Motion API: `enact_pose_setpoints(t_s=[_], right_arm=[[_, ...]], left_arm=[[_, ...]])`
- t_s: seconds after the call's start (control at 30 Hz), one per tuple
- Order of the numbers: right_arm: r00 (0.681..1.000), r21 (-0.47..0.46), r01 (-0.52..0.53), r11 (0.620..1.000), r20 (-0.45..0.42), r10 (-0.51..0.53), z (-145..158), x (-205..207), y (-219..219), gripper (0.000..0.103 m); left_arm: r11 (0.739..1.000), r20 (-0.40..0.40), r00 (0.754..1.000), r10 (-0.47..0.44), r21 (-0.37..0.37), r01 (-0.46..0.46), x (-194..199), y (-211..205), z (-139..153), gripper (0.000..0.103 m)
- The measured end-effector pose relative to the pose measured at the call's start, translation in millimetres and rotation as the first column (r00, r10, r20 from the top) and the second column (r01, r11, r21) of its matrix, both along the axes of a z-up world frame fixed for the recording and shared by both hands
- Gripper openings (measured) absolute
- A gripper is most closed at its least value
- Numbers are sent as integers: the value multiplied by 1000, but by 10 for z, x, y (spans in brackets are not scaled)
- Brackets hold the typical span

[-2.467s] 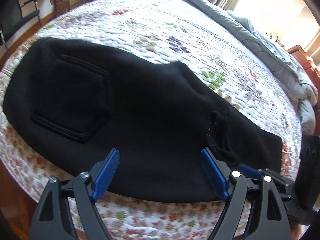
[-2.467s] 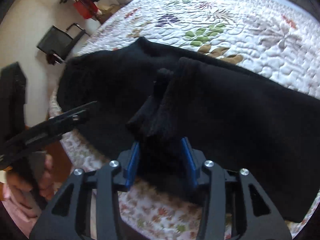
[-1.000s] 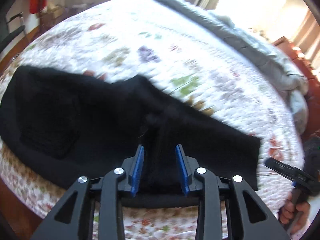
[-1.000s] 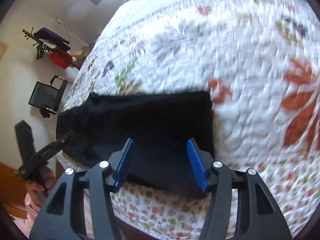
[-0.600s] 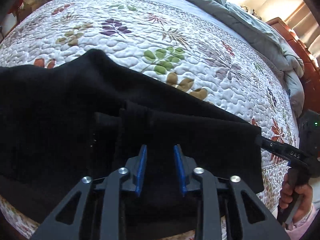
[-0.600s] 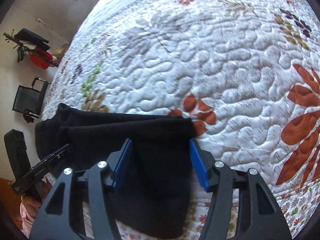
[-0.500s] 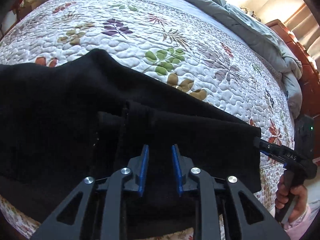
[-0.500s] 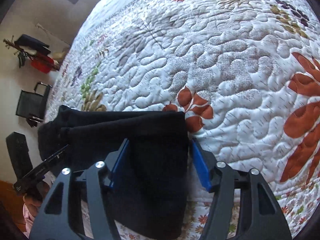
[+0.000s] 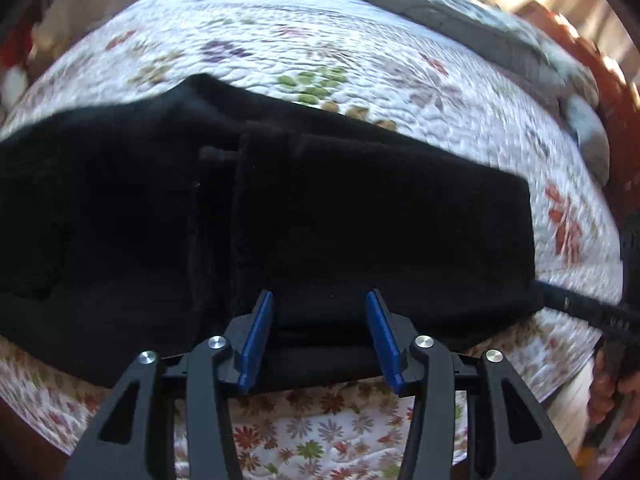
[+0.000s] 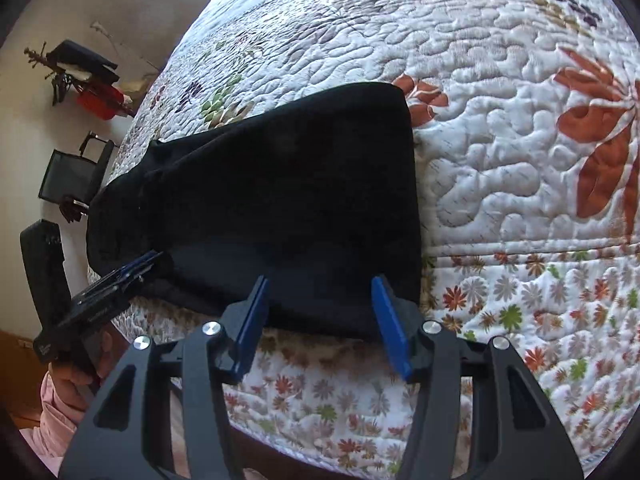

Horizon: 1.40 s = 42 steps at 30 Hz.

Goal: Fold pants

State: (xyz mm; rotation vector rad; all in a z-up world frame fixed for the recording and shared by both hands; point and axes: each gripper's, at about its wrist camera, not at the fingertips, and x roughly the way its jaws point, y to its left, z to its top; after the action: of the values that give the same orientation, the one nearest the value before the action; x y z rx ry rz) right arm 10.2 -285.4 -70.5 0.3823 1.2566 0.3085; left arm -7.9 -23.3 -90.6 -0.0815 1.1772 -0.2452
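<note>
While my left gripper (image 9: 320,336) is opening over the near edge of the black pants (image 9: 340,220) folded on the quilt (image 9: 360,60), my right gripper (image 10: 318,322) hovers apart. Soft, limp cloth; pinch doubled edges.

one pants (image 9: 320,220) (black), two grippers, one quilt (image 10: 500,60).

A floral quilt (image 10: 500,152) covers the bed; a black chair (image 10: 74,178) stands by the wall.

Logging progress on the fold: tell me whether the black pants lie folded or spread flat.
Folded. The black pants lie doubled on the quilt: an upper layer's edge shows as a step across the cloth, and the right-wrist view shows one thick, straight fold edge.
</note>
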Motion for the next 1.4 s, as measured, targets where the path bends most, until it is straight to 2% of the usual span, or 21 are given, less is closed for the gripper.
enact_pose_setpoints(t_s=[0.13, 0.2, 0.27, 0.37, 0.43, 0.57, 0.63, 0.77, 0.97, 1.07, 1.1, 1.13, 1.23, 1.3, 1.4], right_arm=[[1000, 11, 8, 1000, -4, -8, 34, 9, -24, 52], [1000, -1, 18, 1000, 15, -18, 175, -39, -42, 54], [998, 12, 10, 1000, 58, -11, 330, -97, -31, 55], [994, 25, -33, 999, 101, 31, 466, -105, 104, 58], [992, 17, -69, 997, 109, 67, 489, -83, 226, 60], [991, -11, -104, 995, 85, 104, 382, -3, 438, 60], [991, -5, -111, 994, 70, 111, 324, 41, 474, 60], [993, -43, -109, 993, 37, 111, 210, 71, 532, 60], [994, -38, -104, 994, 37, 106, 136, 38, 516, 60], [994, -40, -104, 994, 32, 106, 98, 57, 536, 60], [994, -41, -105, 994, 32, 106, 88, 67, 538, 60], [994, -43, -106, 993, 34, 107, 84, 73, 536, 60], [993, -51, -112, 992, 37, 113, 61, 81, 545, 60], [993, -48, -111, 993, 37, 113, 56, 87, 542, 60], [993, -35, -111, 993, 40, 112, 44, 89, 524, 61]], left_arm=[[1000, -4, 1000, 1, -28, -2, -16, 21, 60, 55], [997, -9, 1000, 29, -75, -30, -63, 136, 161, 55], [996, 28, 998, 63, -64, -61, -151, 286, 279, 61], [988, 70, 985, 156, -27, -154, -268, 707, 397, 64], [966, 63, 964, 257, -34, -256, -333, 1129, 397, 64], [888, 27, 888, 459, -22, -459, -512, 1941, 292, 63], [850, 6, 851, 526, -54, -525, -613, 2286, 242, 63], [807, -34, 817, 575, -140, -574, -562, 2642, 141, 63], [723, -122, 766, 631, -267, -637, -339, 2986, -94, 65], [711, -123, 760, 638, -285, -643, -224, 3061, -93, 67], [696, -125, 750, 650, -299, -653, -201, 3095, -92, 67], [680, -131, 740, 660, -315, -662, -179, 3129, -98, 65], [602, -182, 697, 693, -385, -700, -102, 3257, -168, 63], [571, -200, 681, 704, -410, -711, -85, 3282, -204, 56], [537, -207, 662, 720, -439, -721, -106, 3309, -246, 38]])
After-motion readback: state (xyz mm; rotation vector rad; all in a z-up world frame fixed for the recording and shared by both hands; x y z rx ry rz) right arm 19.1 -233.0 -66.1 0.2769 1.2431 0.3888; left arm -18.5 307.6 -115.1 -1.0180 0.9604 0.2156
